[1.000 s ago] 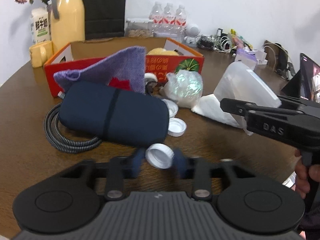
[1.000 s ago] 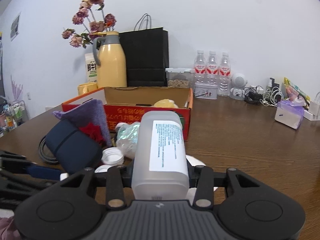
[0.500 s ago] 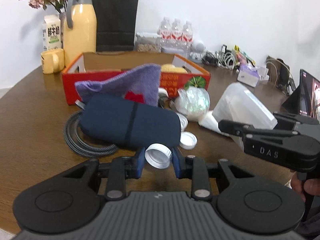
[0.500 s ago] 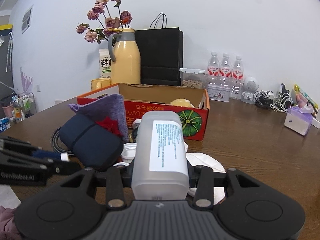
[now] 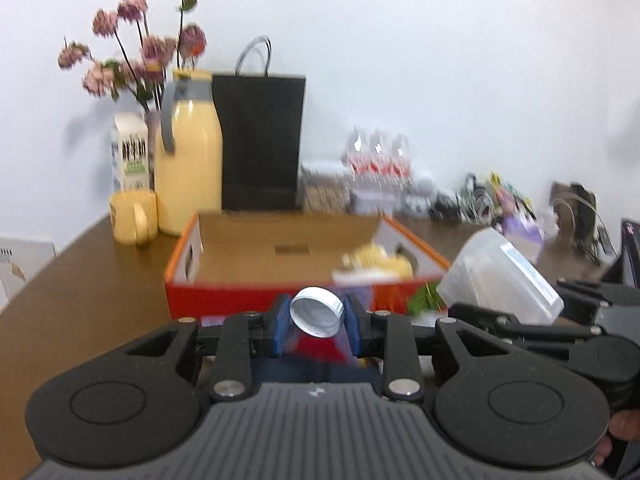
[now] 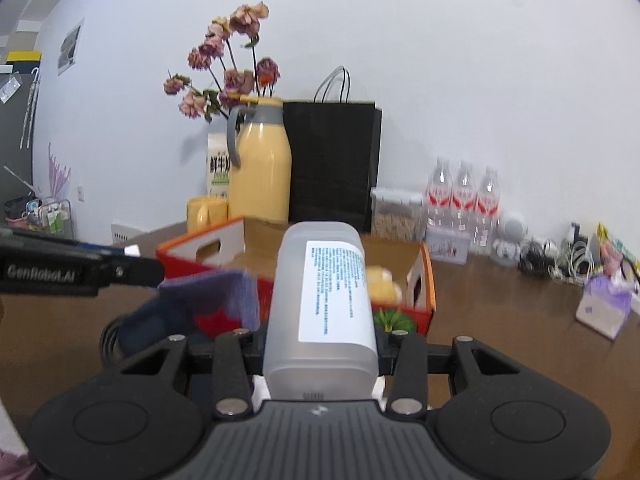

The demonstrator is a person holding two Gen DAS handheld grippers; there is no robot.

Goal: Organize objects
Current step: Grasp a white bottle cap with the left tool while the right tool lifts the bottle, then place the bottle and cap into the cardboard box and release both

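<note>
My left gripper [image 5: 316, 322] is shut on a white screw cap [image 5: 317, 312], held in the air in front of the red cardboard box [image 5: 248, 300]. My right gripper [image 6: 320, 344] is shut on a frosted white plastic bottle [image 6: 320, 312] with a printed label, held above the table; the bottle also shows in the left wrist view [image 5: 500, 280]. The open box [image 6: 424, 280] holds a yellow item [image 5: 380, 260]. A purple cloth [image 6: 224, 296] lies over a dark blue pouch [image 6: 148, 328] in front of the box.
Behind the box stand a yellow thermos jug [image 5: 192, 160], a yellow mug [image 5: 134, 216], a milk carton [image 5: 130, 156], a black paper bag [image 5: 260, 140], flowers and water bottles [image 6: 464, 196]. Cables and small clutter [image 6: 560, 256] lie at the back right. A coiled cable [image 6: 108, 344] lies by the pouch.
Both grippers have risen from the table. The left one lifted the cap up level with the box front; the right one carried the bottle up and toward the box.
</note>
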